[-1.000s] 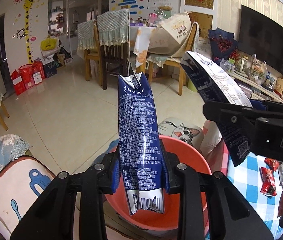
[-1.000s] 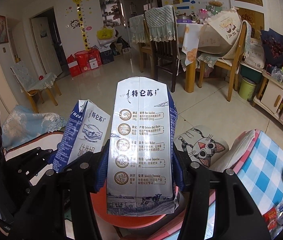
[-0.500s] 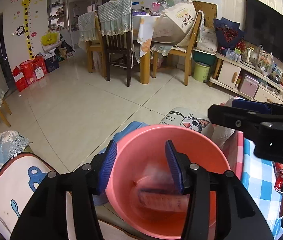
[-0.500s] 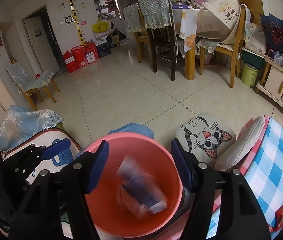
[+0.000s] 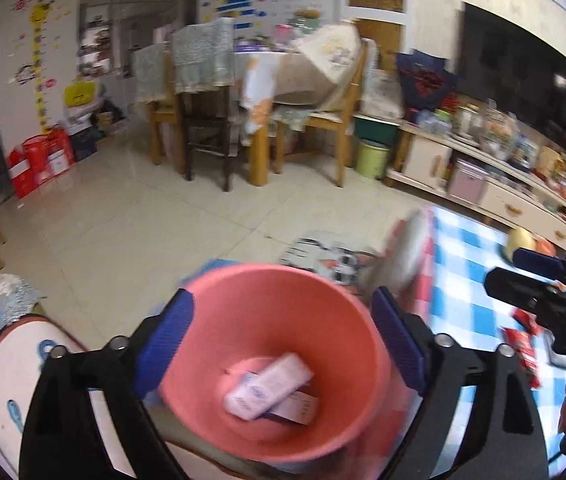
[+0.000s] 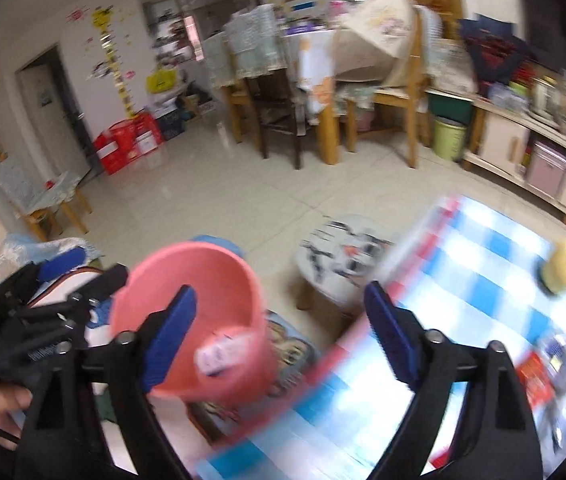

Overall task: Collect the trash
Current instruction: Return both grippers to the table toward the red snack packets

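Cartons (image 5: 269,386) lie flat on the bottom of the pink bucket (image 5: 335,360), two of them, one across the other, at about six o'clock in the left wrist view. Over the bucket hangs the left gripper (image 5: 283,340), its jaws opening with nothing clamped between them. Further right, at about five o'clock, the right gripper (image 6: 283,332) is over the edge of the blue checked cloth (image 6: 463,264), jaws likewise opening and empty. Red wrappers (image 5: 521,350) lie on that cloth.

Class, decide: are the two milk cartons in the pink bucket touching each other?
Touching. The left wrist view shows the upper carton lying across the lower carton inside the pink bucket.
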Demonstrator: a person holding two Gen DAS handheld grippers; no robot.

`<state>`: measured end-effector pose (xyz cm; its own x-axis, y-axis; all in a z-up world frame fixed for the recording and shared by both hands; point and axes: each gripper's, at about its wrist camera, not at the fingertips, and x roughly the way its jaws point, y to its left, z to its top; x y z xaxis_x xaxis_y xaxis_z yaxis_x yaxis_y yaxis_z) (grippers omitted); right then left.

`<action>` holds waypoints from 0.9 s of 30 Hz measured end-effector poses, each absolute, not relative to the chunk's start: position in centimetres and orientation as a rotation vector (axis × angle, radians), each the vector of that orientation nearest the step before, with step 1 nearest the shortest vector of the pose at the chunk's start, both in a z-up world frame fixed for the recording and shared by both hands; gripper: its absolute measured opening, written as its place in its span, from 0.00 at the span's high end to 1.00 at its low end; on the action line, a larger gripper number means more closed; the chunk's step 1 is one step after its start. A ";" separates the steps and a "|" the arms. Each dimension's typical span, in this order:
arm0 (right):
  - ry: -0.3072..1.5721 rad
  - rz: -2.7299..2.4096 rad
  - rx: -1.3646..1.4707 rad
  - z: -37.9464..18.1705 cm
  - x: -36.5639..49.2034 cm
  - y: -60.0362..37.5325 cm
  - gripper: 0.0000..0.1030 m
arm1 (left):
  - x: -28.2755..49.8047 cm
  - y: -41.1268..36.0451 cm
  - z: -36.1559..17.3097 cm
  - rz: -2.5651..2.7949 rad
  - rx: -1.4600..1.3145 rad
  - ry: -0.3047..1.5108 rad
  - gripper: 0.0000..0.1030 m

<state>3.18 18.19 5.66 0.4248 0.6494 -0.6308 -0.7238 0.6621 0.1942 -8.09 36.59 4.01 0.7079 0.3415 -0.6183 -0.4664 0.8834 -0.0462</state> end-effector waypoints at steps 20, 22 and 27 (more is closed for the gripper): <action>0.770 0.393 -0.015 -0.8 2.5 -14.3 0.08 | 1.6 10.6 -2.4 0.047 -0.021 0.761 0.10; 0.772 0.381 -0.021 -1.3 2.2 -15.5 0.08 | 2.2 9.4 -3.0 0.028 -0.024 0.775 0.10; 0.775 0.369 -0.024 -2.4 2.1 -17.9 0.07 | 3.6 6.9 -4.6 0.008 0.014 0.806 0.10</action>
<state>2.07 -17.88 -2.39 0.6534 0.3167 -0.6876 -0.3341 0.9357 0.1135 3.57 6.93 -4.57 0.6927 0.0125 -0.7211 -0.0017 0.9999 0.0158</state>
